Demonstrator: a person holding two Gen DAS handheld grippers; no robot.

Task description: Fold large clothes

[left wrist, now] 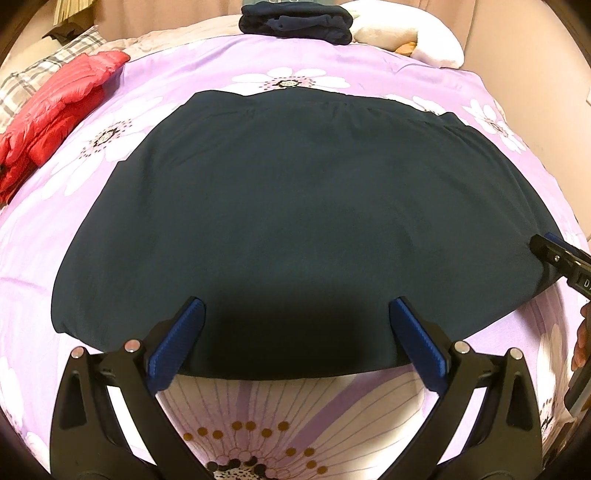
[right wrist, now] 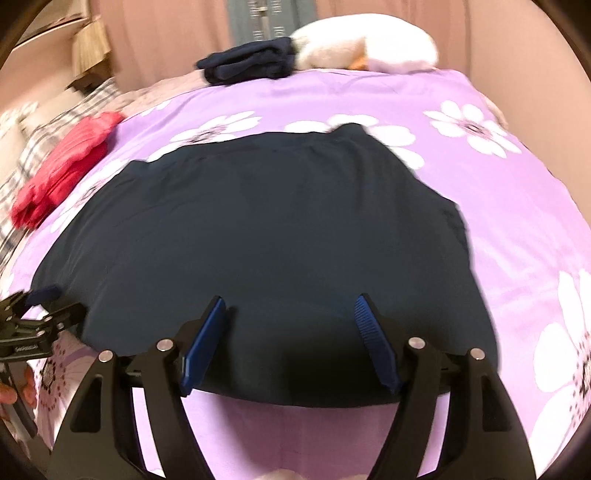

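Left gripper [left wrist: 297,306]: jaws spread wide apart, nothing clamped between them; the blue pads [left wrist: 179,343] hang over the near edge of the dark garment, and whether they touch the cloth cannot be told.
Right gripper [right wrist: 290,304]: jaws standing well apart, nothing pinched; its blue pads [right wrist: 205,343] sit above the near hem of the same garment, contact unclear because this view is blurred.
Dark garment [left wrist: 295,221]: a large dark blue-green piece spread flat on the bed, broad end toward the cameras, gathered narrower band at the far side; it looks folded over itself along the near edge.
Bed cover [left wrist: 258,424]: lilac with big white flowers, lying under the garment and bare around it on all sides.
Other gripper in left view: the right gripper's tip shows at the right margin, just at the garment's right corner.
Other gripper in right view: the left gripper shows at the left margin, beside the garment's left corner, with a person's fingers [right wrist: 11,395] behind it.
Red jacket [left wrist: 55,118]: puffy, lying at the far left of the bed, well apart from the garment.
Navy folded clothes [left wrist: 295,22]: stacked at the far edge of the bed.
White pillow [left wrist: 413,40]: just beside that stack, to its right.
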